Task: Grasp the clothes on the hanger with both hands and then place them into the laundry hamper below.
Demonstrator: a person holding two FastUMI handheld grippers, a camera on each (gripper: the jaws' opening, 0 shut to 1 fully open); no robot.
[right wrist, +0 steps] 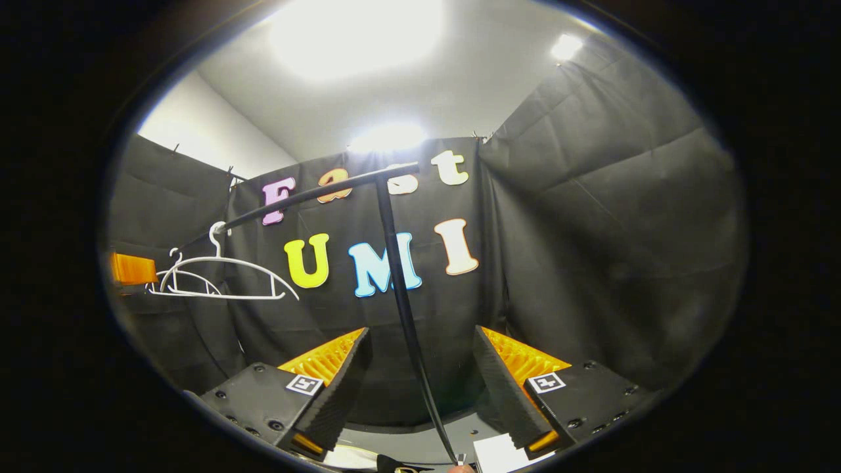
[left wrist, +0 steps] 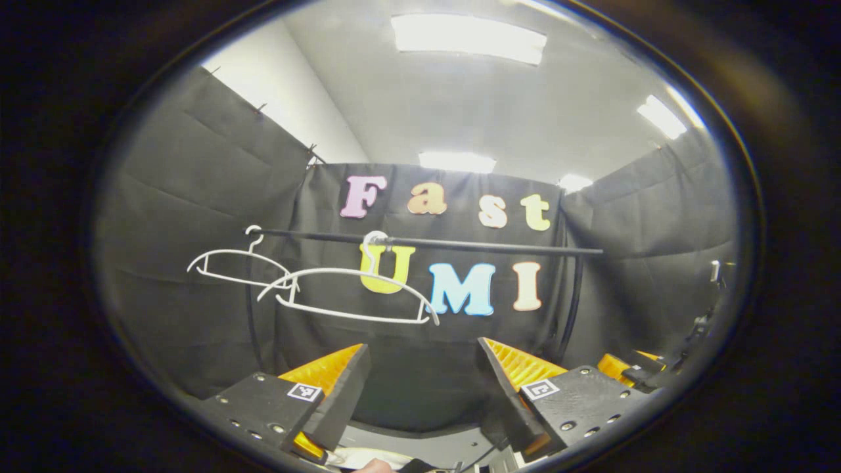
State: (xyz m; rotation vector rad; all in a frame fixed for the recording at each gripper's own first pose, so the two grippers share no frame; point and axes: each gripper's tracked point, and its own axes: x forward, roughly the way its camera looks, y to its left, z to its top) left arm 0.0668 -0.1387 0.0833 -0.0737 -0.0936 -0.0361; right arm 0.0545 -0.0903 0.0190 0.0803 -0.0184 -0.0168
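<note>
A thin black metal rail [left wrist: 460, 244] runs left to right across the far side of the booth, held up by a slim black upright post [left wrist: 577, 295] at its right end and another [left wrist: 248, 309] at its left. In the right gripper view the rail [right wrist: 315, 194] slants up to the right-end post [right wrist: 401, 289], which stands near. Black cloth walls [left wrist: 197, 171] close the booth on three sides. Above them are a plain white wall [left wrist: 289, 98] on the left and a pale grey ceiling [left wrist: 493, 105] with bright rectangular light panels [left wrist: 468, 38].

Black cloth walls [left wrist: 197, 197], ceiling lights [left wrist: 468, 38]
</note>
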